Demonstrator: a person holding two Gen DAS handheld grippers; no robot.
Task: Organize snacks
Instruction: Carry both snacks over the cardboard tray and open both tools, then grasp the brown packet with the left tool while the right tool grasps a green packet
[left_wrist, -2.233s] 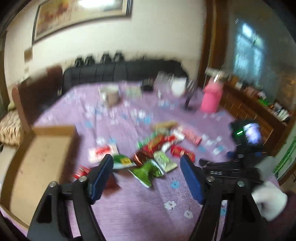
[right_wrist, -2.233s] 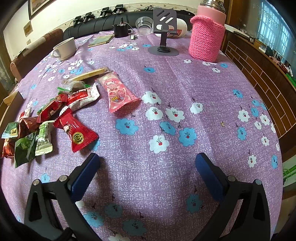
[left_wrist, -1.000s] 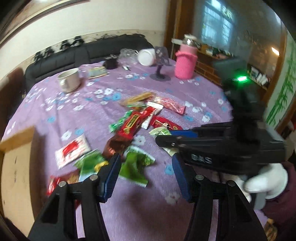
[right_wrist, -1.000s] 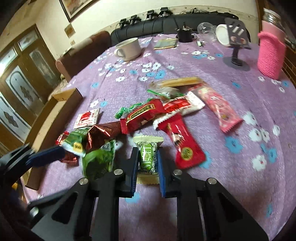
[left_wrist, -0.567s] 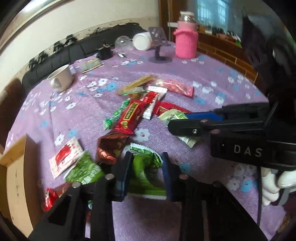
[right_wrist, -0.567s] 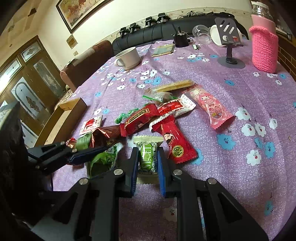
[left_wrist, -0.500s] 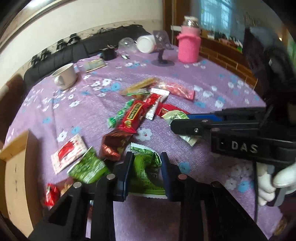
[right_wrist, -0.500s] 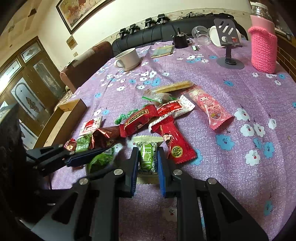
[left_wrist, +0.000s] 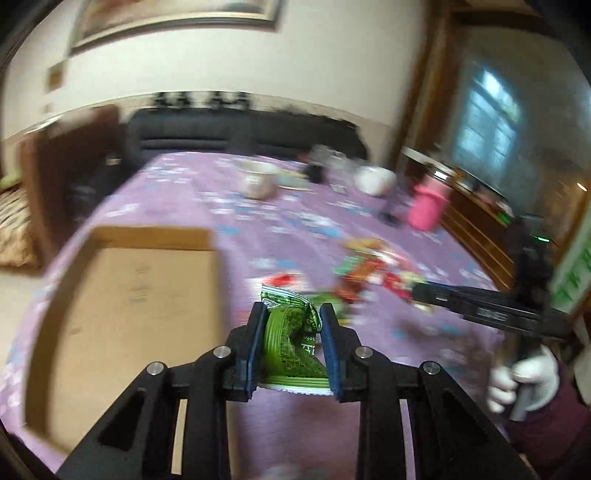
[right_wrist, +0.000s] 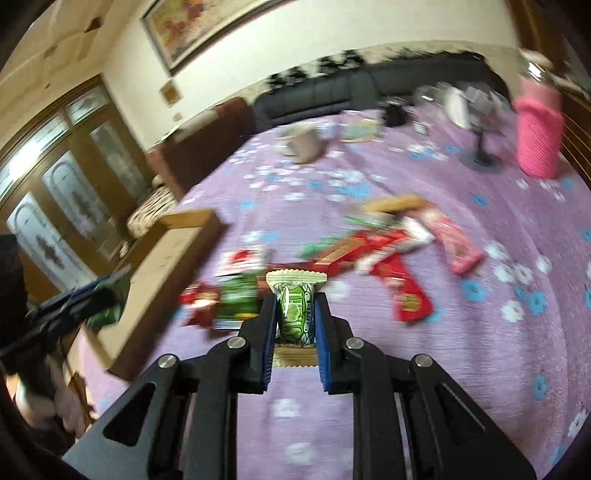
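Now, left gripper (left_wrist: 291, 325): clenching green packet (left_wrist: 290, 332), heading for the box (left_wrist: 140, 295) at nine o'clock.
Right gripper (right_wrist: 294, 317): gripping pale-green sweet (right_wrist: 293, 314) for boxing too.

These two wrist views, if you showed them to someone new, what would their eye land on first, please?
Probably the crumpled green snack packet pinched in the left gripper, at the centre of its view beside the open cardboard box. Next, the cream-and-green wrapped snack clamped in the right gripper, above the purple floral tablecloth. Behind it, a blurred heap of red and green snack packets lies mid-table.
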